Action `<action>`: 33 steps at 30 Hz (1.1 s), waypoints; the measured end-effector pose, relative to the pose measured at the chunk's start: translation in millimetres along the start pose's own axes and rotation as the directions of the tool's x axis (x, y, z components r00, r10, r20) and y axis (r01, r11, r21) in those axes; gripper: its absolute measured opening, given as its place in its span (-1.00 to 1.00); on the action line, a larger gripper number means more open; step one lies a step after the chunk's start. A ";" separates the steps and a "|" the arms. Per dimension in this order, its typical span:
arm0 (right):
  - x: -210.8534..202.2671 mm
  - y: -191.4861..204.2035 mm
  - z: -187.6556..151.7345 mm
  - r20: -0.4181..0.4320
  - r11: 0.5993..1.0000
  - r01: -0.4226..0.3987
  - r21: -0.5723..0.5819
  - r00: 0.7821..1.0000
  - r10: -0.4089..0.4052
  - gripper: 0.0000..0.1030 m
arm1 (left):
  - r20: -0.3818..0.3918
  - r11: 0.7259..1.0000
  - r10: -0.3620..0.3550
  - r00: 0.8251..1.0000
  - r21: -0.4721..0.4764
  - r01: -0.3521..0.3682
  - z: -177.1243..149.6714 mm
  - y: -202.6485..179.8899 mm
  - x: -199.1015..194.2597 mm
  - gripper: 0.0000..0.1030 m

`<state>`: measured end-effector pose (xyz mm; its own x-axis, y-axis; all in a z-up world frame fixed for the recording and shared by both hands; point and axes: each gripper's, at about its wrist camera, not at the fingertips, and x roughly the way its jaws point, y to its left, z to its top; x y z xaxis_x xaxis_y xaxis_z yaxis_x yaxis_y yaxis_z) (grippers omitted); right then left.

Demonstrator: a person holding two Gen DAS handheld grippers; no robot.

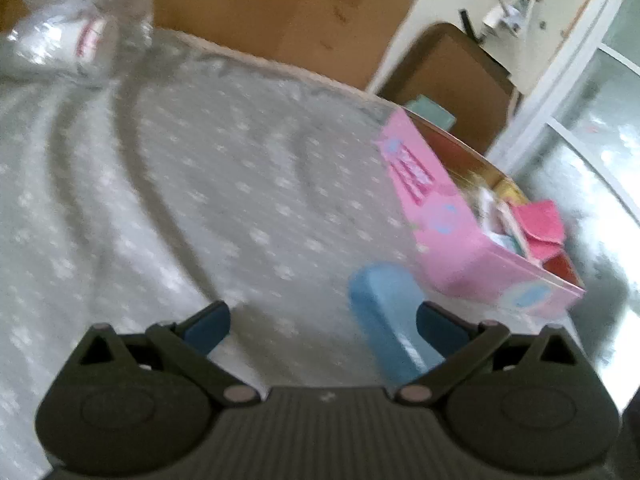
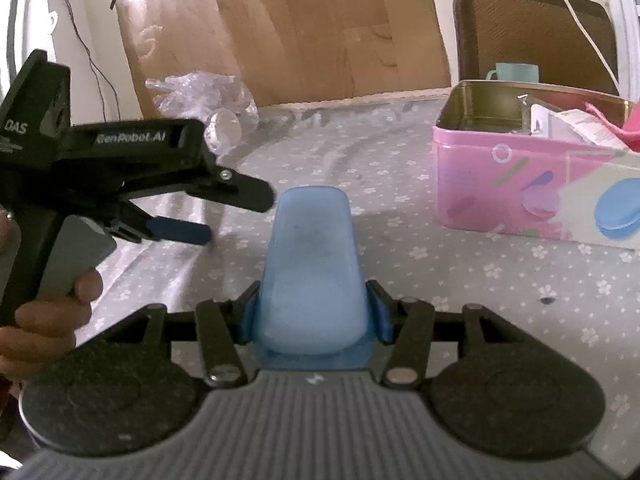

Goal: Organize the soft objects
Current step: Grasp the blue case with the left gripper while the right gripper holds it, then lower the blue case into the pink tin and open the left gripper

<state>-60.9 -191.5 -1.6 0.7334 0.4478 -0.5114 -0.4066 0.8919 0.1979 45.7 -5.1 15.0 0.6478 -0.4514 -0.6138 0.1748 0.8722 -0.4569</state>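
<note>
My right gripper has its jaws closed on the blue soft case, one blue pad pressed against each flank of its wide near end; the case stands out from me toward 12 o'clock, its rounded tip raised above the flowered grey sheet of the bed. My left gripper has its jaws spread wide with nothing between them; in the left wrist view the blue soft case lies just inside my right-hand finger at 4 o'clock, but the blur does not let me say whether it touches that finger. In the right wrist view my left gripper reaches in from 9 o'clock, held by my hand, its fingertips just beside the tip of the case and apart from it. The pink tin sits on the sheet at 2 o'clock in that view, open at the top, with white papers and a pink cloth poking over its rim; from the left wrist it shows at 3 o'clock, near the case. Crumpled clear plastic lies at 11 o'clock by the wooden board, and a teal mug stands behind the tin in front of a brown chair back
</note>
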 end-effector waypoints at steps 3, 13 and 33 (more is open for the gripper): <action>-3.0 1.5 -0.5 0.007 0.999 -0.024 0.021 1.000 0.024 0.10 | -0.056 0.996 -0.089 0.994 -0.026 0.088 -5.1 -9.3 2.3 0.99; -33.5 20.6 7.5 0.159 0.996 0.022 -0.088 0.987 -0.007 0.10 | -0.086 0.974 -0.226 0.970 0.000 0.227 -4.7 -47.8 3.5 0.36; -12.5 -113.4 92.0 0.299 0.945 0.308 0.109 0.897 -0.327 0.18 | 0.032 0.969 -0.040 0.999 0.244 0.032 85.7 -151.8 88.4 0.95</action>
<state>26.1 -292.5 59.3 0.9533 0.1289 -0.2730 -0.0989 0.9877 0.1210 139.9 -161.2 85.2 0.6633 -0.4801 -0.5741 0.3708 0.8772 -0.3051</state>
